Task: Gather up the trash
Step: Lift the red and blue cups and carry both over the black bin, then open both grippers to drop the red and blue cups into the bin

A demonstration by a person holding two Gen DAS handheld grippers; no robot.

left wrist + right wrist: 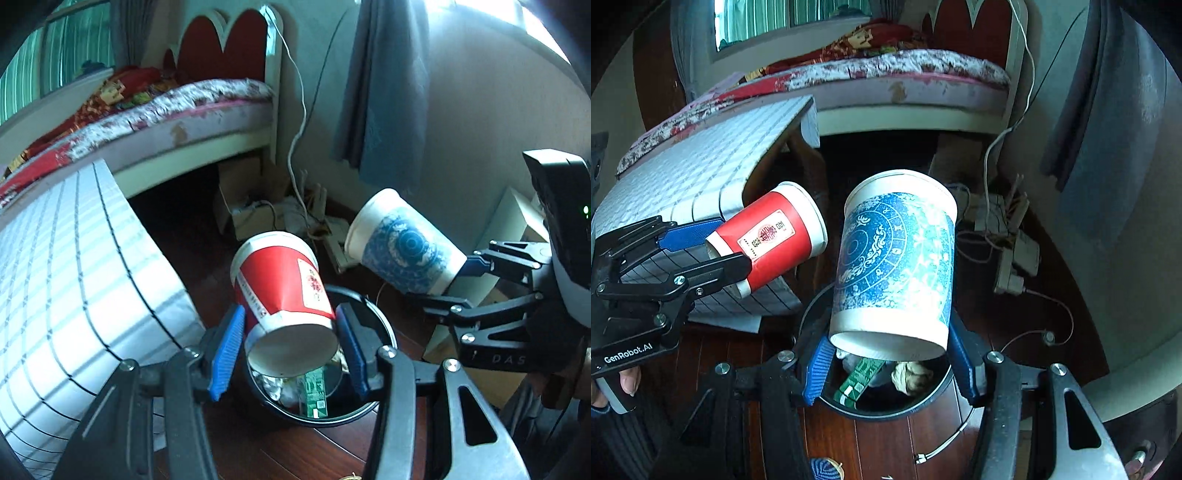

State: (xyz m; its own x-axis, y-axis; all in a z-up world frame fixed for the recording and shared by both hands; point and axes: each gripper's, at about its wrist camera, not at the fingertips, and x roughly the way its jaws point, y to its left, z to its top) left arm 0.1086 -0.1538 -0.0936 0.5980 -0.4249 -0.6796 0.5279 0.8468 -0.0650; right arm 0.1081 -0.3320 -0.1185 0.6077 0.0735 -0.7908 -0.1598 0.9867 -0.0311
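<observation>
Both cups over the bin

My left tongs clamp the red paper cup, my right tongs the blue-patterned paper cup; the round black wastebin lies directly beneath both, cups pointing ahead.

The round black trash bin stands on the dark wooden floor, right of the white grid-patterned desk. Above the bin, the red paper cup hangs left of the blue-patterned paper cup. Behind stands the bed.
</observation>
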